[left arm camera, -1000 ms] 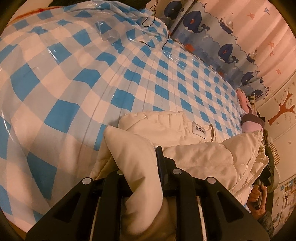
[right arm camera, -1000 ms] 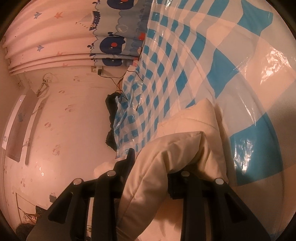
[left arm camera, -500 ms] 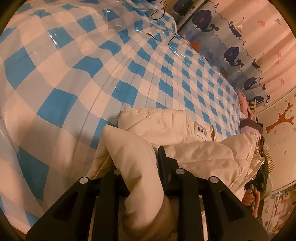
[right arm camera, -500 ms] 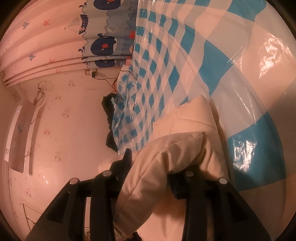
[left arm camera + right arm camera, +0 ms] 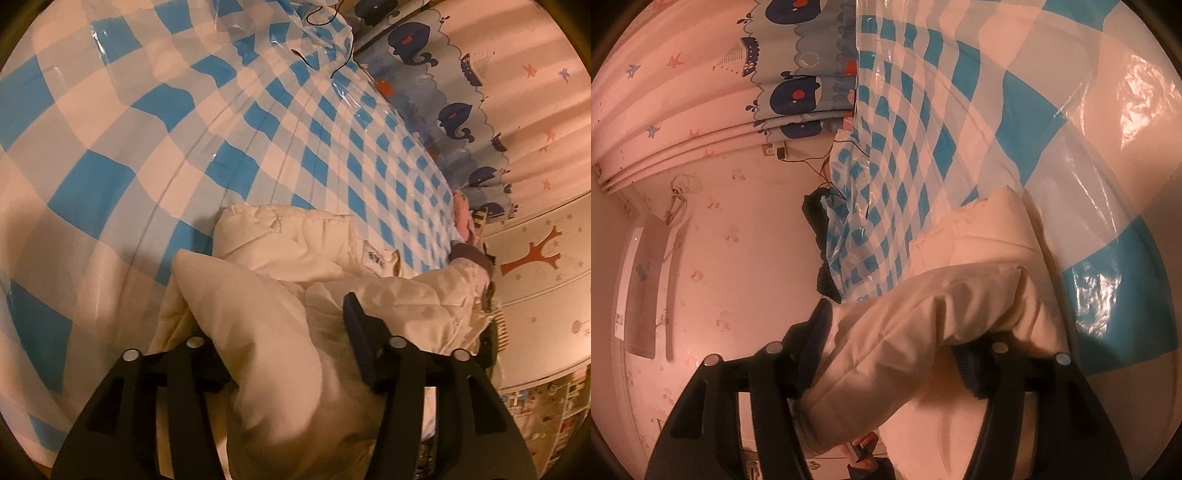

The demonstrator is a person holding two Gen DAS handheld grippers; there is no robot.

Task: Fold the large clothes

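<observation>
Both my grippers, left gripper (image 5: 291, 339) and right gripper (image 5: 890, 354), are opening, cream puffer jacket (image 5: 295, 258) loose between the jaws; one fold lies on the checked bed cover (image 5: 184, 147), more folding remains, I judge.

A blue-checked plastic sheet (image 5: 229, 122) meets a whale-print curtain (image 5: 454, 74).

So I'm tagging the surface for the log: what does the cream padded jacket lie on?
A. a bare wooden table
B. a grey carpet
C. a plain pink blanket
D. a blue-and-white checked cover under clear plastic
D: the cream padded jacket rests on the blue-and-white checked cover, whose glossy clear plastic sheet shows glare in the right wrist view.
</observation>
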